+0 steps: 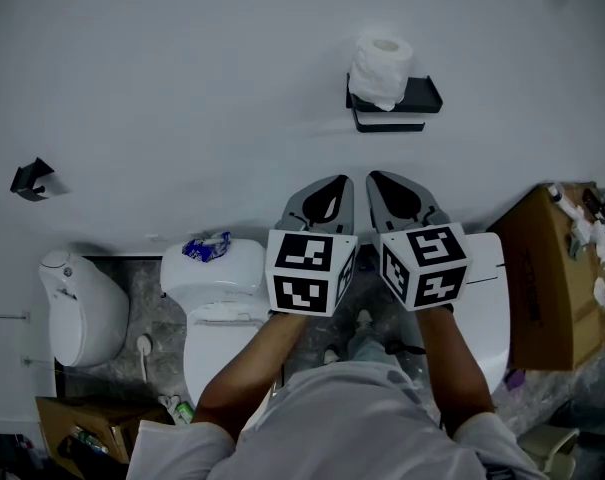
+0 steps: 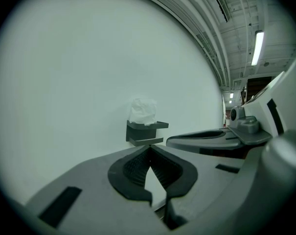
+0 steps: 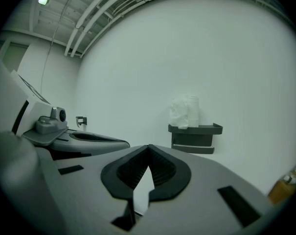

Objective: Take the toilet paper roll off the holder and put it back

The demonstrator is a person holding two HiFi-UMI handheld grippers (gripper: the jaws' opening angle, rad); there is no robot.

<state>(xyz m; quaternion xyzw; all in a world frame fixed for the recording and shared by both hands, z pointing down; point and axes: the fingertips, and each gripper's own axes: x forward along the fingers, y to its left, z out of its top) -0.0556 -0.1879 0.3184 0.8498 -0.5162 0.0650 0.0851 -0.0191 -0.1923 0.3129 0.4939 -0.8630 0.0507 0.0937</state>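
Note:
A white toilet paper roll [image 1: 382, 68] stands upright on top of a black wall-mounted holder [image 1: 394, 102], with a loose tail hanging over its front. The same roll [image 2: 142, 112] and holder [image 2: 146, 132] show in the left gripper view, and the roll [image 3: 186, 111] on the holder [image 3: 194, 136] in the right gripper view. My left gripper [image 1: 333, 182] and right gripper [image 1: 377, 179] are side by side below the holder, apart from it. Both point at the wall. Each has its jaw tips touching and nothing between them.
A white toilet [image 1: 219, 293] with a blue packet [image 1: 206, 247] on its tank stands below left. A second white fixture [image 1: 79, 306] is further left. A black wall hook [image 1: 30, 179] is at the left. A cardboard box [image 1: 559, 278] with clutter stands at the right.

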